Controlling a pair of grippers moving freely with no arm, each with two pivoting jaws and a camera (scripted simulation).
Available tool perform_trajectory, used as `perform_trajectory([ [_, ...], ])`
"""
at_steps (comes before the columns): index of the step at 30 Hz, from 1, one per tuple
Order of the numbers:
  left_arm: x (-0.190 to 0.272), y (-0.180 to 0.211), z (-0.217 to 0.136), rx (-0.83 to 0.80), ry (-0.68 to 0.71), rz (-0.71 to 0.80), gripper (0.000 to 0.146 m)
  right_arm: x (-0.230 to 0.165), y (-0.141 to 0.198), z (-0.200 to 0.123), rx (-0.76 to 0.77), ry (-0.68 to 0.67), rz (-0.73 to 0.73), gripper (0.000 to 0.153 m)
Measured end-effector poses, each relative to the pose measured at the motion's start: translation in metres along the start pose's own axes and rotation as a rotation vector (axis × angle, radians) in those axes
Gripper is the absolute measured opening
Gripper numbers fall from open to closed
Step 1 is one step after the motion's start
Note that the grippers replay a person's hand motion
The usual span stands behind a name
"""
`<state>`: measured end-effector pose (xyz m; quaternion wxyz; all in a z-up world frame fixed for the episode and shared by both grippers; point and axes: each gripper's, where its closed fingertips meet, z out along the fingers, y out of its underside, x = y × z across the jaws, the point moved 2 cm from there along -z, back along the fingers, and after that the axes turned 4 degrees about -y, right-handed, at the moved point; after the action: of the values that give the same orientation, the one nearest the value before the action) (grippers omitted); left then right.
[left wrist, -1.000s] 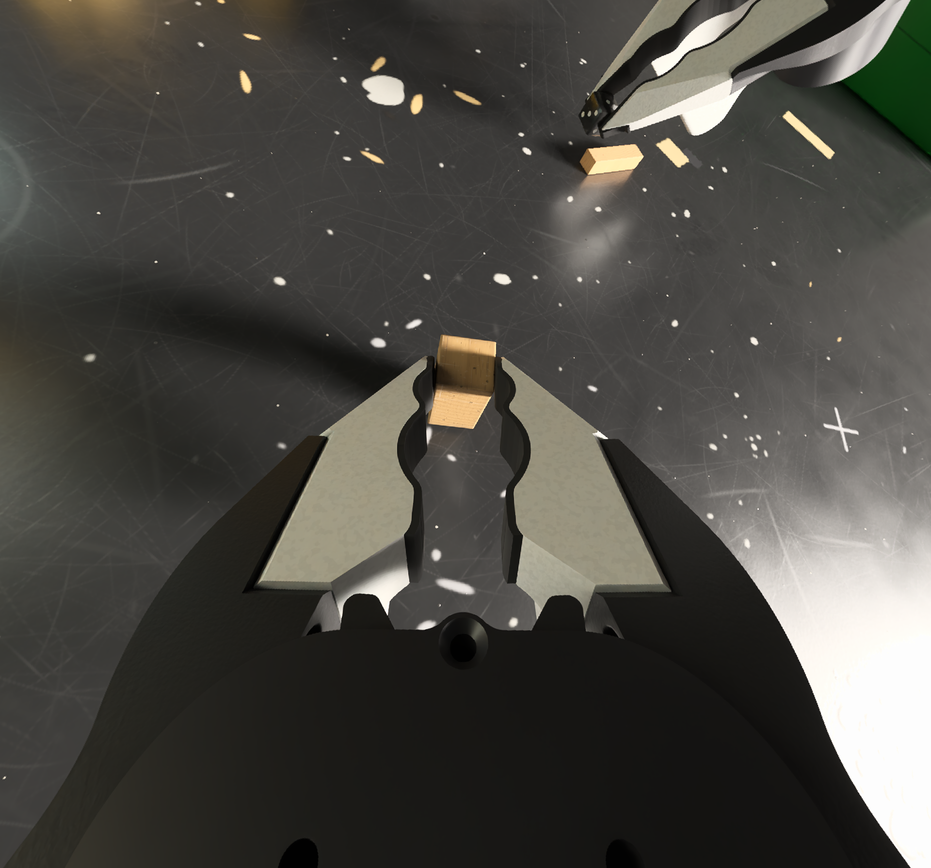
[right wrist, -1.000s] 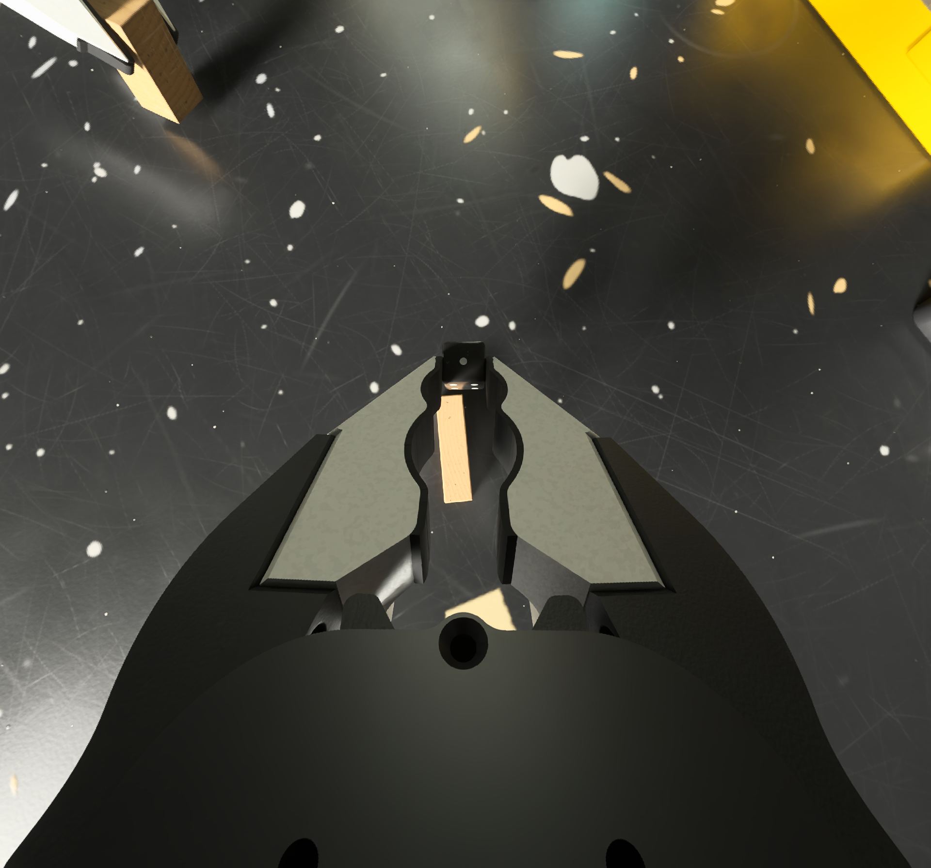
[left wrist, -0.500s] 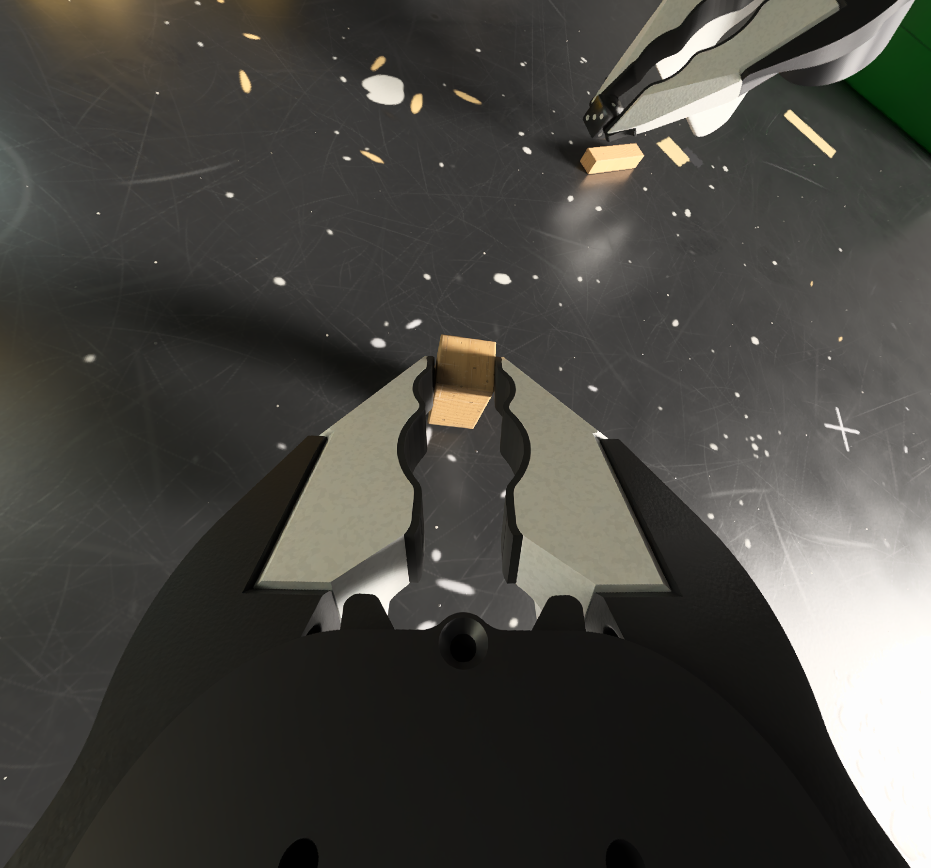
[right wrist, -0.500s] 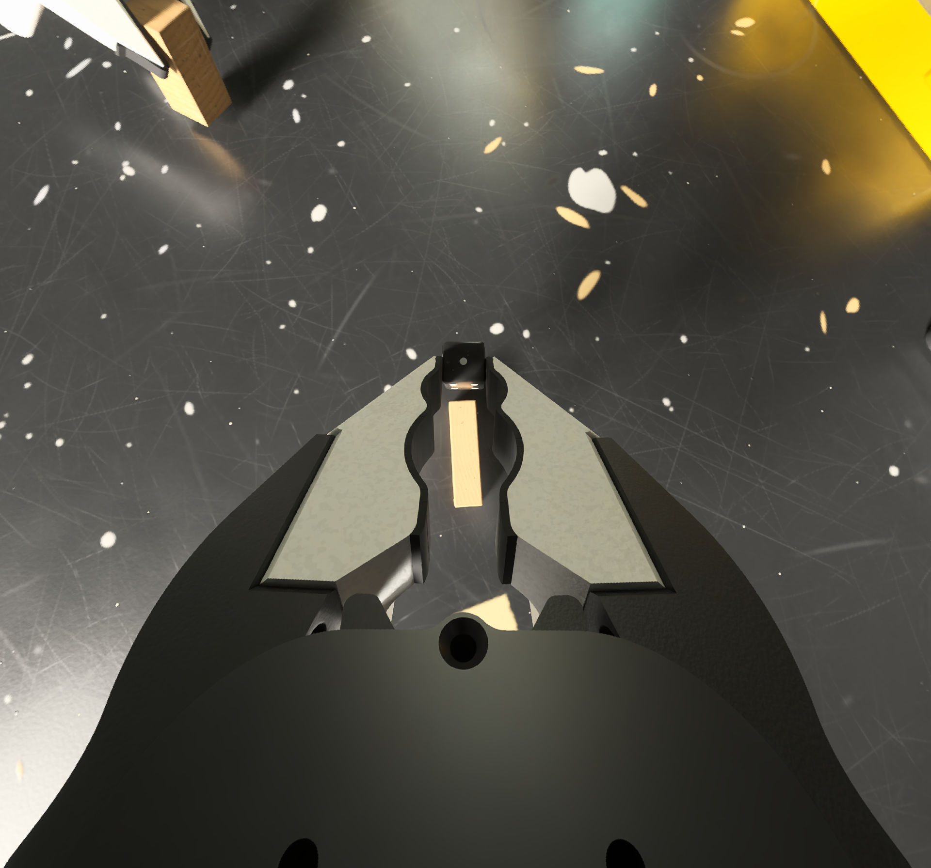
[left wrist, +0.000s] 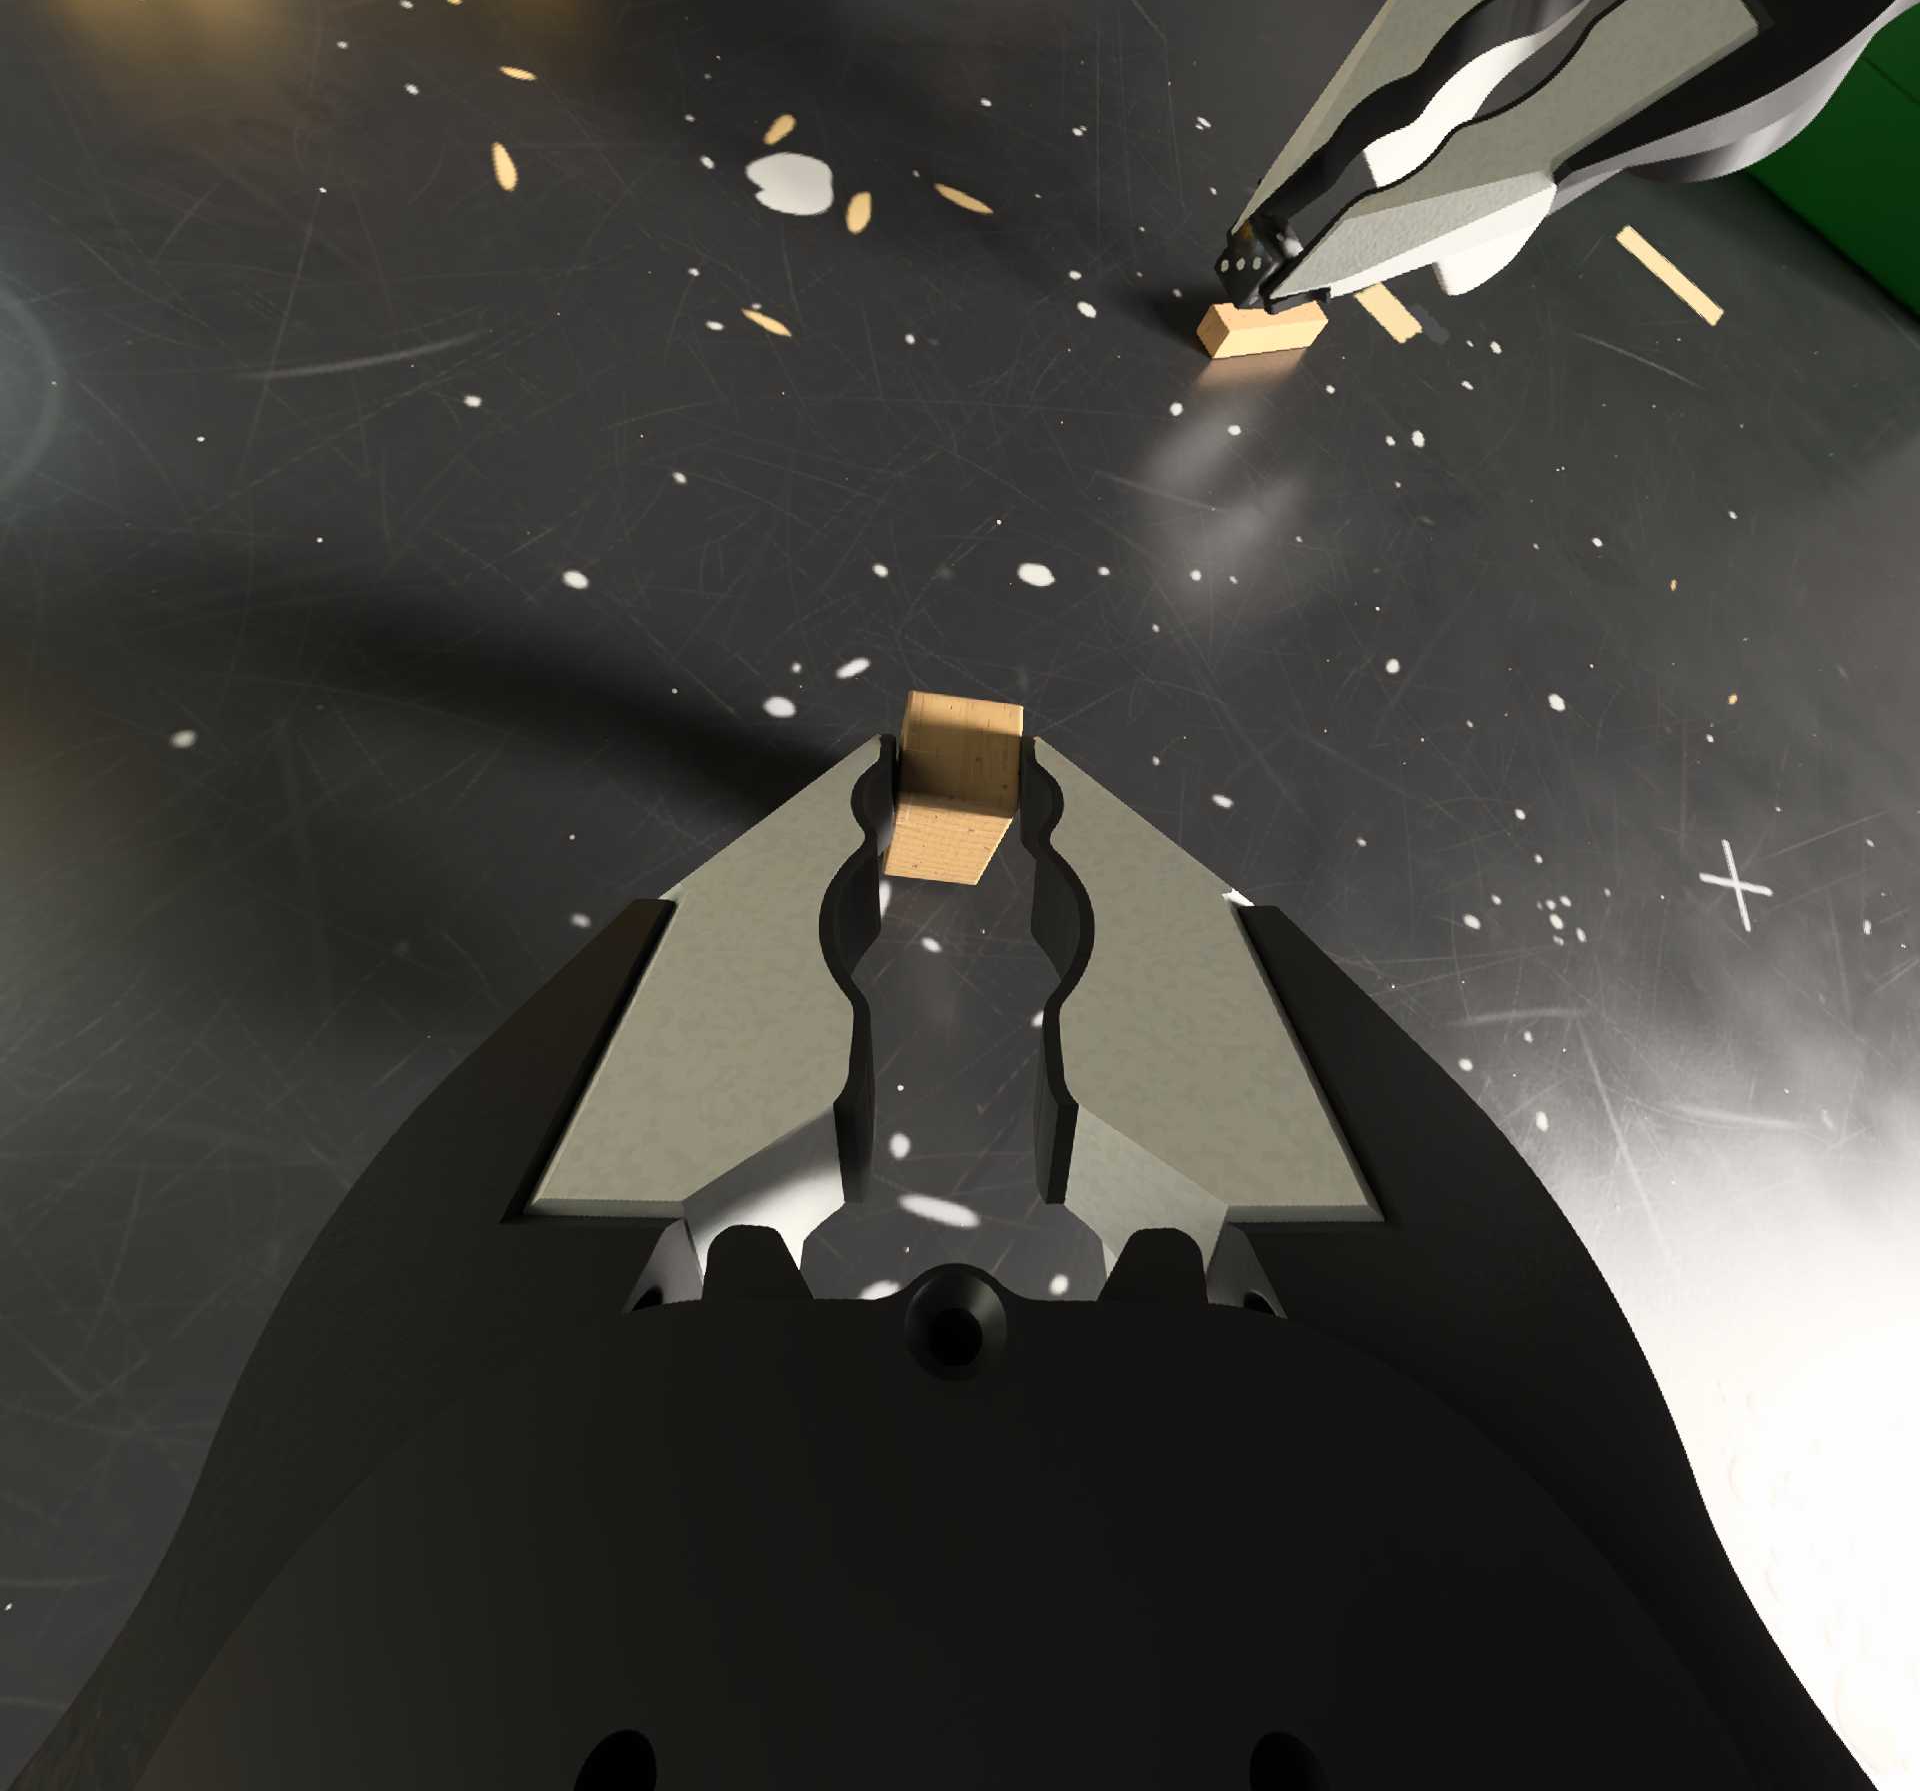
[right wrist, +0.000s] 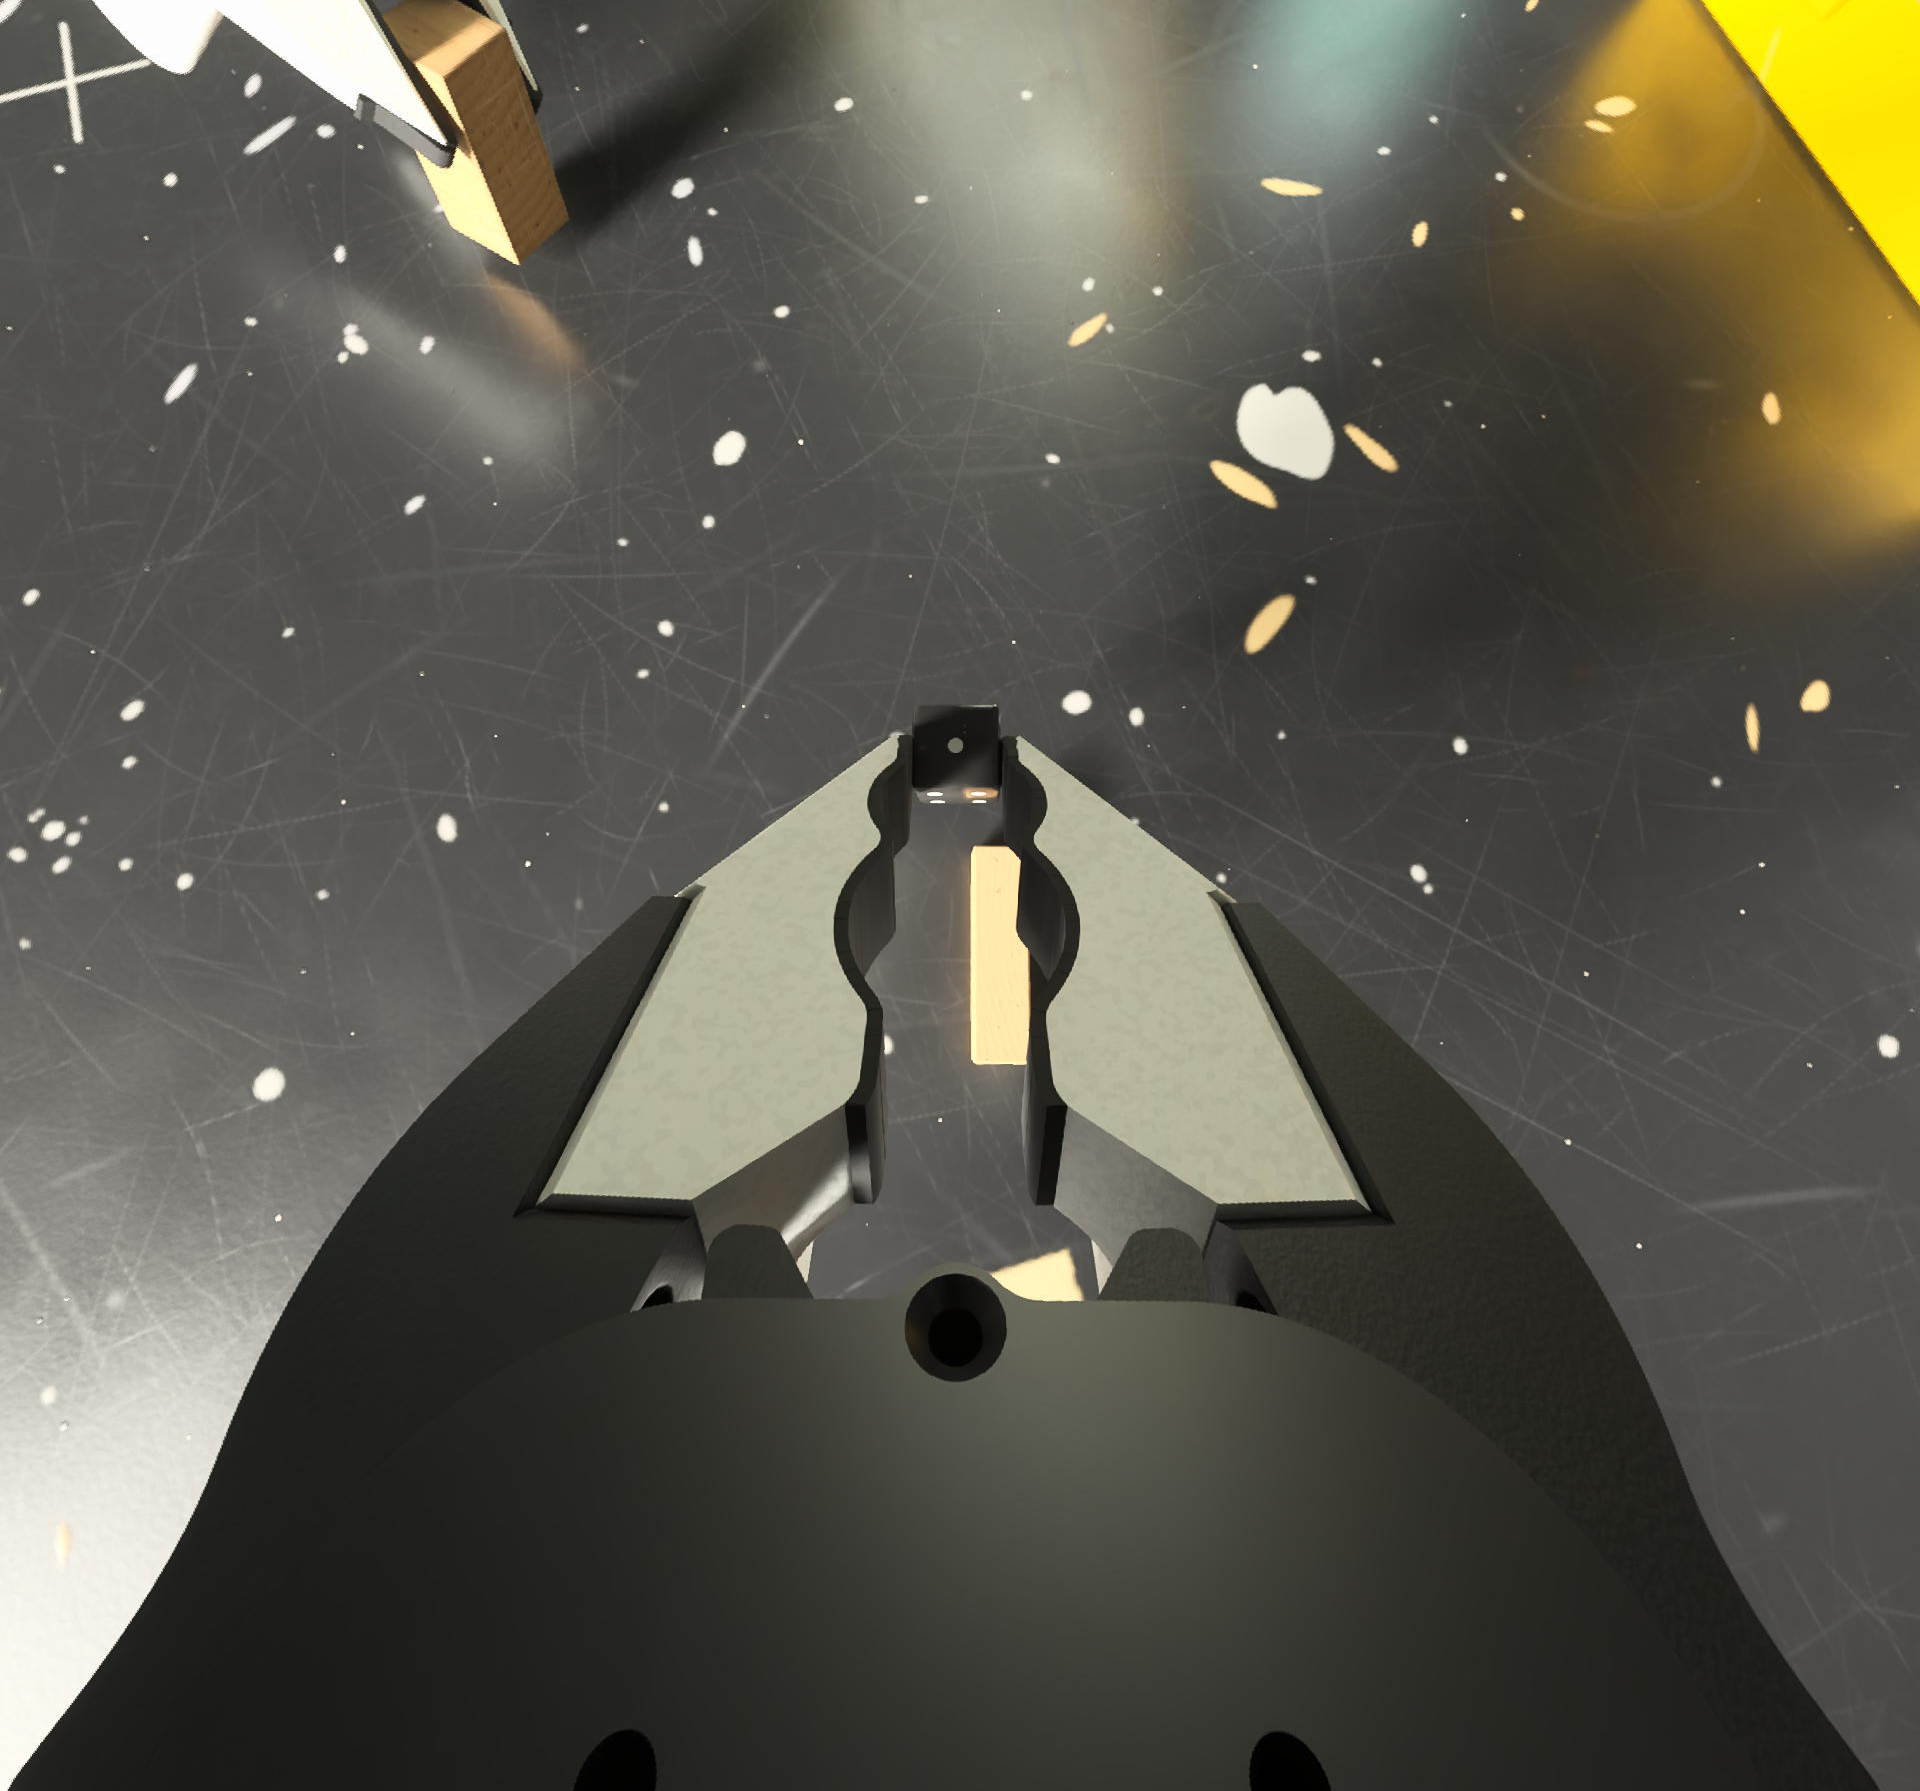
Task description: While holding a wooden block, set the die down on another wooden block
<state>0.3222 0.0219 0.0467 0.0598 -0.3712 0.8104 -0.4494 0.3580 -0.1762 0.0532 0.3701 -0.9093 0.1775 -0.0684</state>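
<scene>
Left gripper [left wrist: 958,765] clamps a wooden block [left wrist: 951,791]; right gripper [right wrist: 956,754] pinches the black die [right wrist: 954,752] just above the flat block [left wrist: 1260,329] on the table [left wrist: 520,494]

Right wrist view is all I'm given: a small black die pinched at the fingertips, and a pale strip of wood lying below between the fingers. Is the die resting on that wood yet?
Observer: The left wrist view shows it from the side. The right gripper is shut on the die, which hangs very low over one end of the flat wooden block. I cannot tell whether they touch.
Operator: What's behind that gripper?
Observer: A green box stands behind it.
Operator: Any other wood around?
Observer: A long thin wooden strip lies on the table between the block and the box.
</scene>
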Motion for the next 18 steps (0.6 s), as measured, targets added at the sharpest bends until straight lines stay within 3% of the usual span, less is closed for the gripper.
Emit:
perform_trajectory([
  [18, 0.0001, 0.0001, 0.0002, -0.001, 0.0, 0.001, 0.023, -0.0013, 0.0009, 0.0011, -0.005, -0.007, -0.003, 0.016],
])
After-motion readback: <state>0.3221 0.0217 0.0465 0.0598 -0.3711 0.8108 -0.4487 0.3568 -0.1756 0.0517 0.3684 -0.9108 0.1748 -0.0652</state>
